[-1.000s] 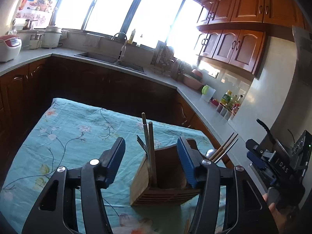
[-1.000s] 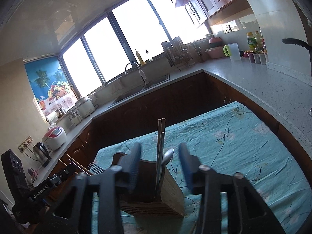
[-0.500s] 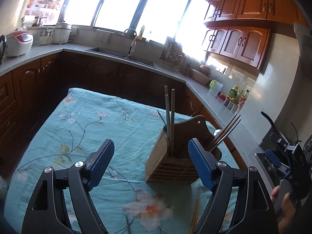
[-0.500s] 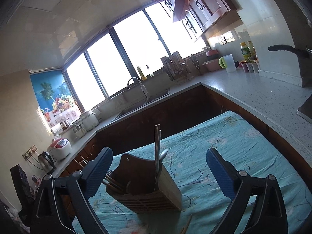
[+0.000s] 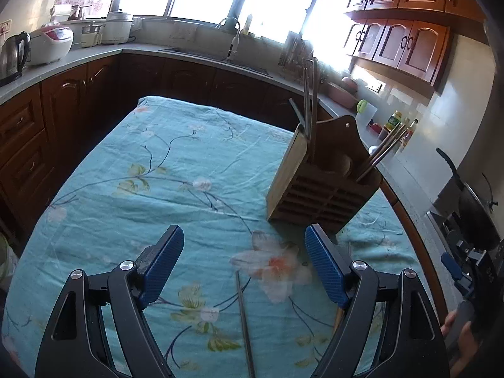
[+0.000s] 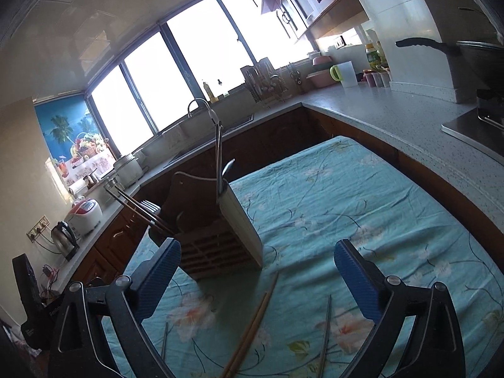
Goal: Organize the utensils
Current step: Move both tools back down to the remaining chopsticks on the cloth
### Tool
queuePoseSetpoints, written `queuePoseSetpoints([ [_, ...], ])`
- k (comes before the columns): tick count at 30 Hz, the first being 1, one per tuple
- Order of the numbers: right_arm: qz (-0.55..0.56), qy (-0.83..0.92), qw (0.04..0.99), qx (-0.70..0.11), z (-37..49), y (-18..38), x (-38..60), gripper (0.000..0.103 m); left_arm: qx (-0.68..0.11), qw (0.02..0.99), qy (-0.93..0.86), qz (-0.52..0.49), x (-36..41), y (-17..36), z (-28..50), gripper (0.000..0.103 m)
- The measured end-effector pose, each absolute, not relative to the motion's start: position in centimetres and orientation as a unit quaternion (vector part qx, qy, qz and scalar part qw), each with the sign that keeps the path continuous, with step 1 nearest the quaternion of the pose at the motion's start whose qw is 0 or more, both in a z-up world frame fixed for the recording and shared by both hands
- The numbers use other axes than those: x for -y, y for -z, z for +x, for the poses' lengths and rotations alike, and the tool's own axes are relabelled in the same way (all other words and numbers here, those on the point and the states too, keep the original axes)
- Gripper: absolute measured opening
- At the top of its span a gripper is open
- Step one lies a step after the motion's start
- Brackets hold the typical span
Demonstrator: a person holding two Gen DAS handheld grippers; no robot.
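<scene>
On the teal floral tablecloth (image 5: 163, 163), a wooden utensil holder (image 5: 318, 189) is standing upright, carrying metal chopsticks (image 5: 310, 94) at one end and dark wooden chopsticks (image 5: 382, 151) at the other. Nearer the cameras, a pair of bamboo chopsticks (image 6: 252, 324) and single metal chopsticks (image 6: 326, 330) are lying loose on the cloth. Both grippers are hovering over these loose pieces with nothing between their blue pads: the left gripper (image 5: 244, 264) is spread wide, and the right gripper (image 6: 256, 275) is gaping wider still.
</scene>
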State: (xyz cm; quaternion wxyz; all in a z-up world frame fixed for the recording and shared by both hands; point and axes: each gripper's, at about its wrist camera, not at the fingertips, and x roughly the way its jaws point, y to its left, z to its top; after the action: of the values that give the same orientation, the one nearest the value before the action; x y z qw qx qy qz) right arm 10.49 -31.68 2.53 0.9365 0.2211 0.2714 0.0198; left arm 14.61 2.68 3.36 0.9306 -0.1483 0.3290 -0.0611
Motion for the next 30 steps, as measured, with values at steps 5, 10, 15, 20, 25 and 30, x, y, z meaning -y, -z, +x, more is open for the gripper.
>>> queuePoseSetpoints([
  [5, 0.216, -0.011, 0.932, -0.289, 8.6, -0.6, 31.5, 0.099, -0.351, 0.922, 0.059, -0.152, -2.7, -1.6, 13.3, 0.081],
  [10, 0.193, -0.008, 0.930, -0.312, 7.1, 1.1, 30.8, 0.099, -0.363, 0.918, 0.054, -0.147, -2.7, -0.6, 12.2, 0.081],
  [15, 0.182, -0.007, 0.927, -0.329, 6.2, 2.4, 30.5, 0.099, -0.377, 0.914, 0.057, -0.139, -2.3, 0.4, 11.5, 0.081],
  [20, 0.178, -0.005, 0.921, -0.346, 5.7, 3.3, 30.3, 0.099, -0.394, 0.909, 0.056, -0.127, -1.8, 1.5, 11.3, 0.081],
  [25, 0.163, 0.000, 0.921, -0.355, 5.9, 3.9, 30.0, 0.099, -0.407, 0.906, 0.047, -0.110, -1.2, 2.2, 11.8, 0.081],
  [30, 0.147, 0.004, 0.920, -0.363, 6.5, 4.0, 29.6, 0.098, -0.421, 0.901, 0.043, -0.097, -0.8, 2.7, 12.7, 0.081],
])
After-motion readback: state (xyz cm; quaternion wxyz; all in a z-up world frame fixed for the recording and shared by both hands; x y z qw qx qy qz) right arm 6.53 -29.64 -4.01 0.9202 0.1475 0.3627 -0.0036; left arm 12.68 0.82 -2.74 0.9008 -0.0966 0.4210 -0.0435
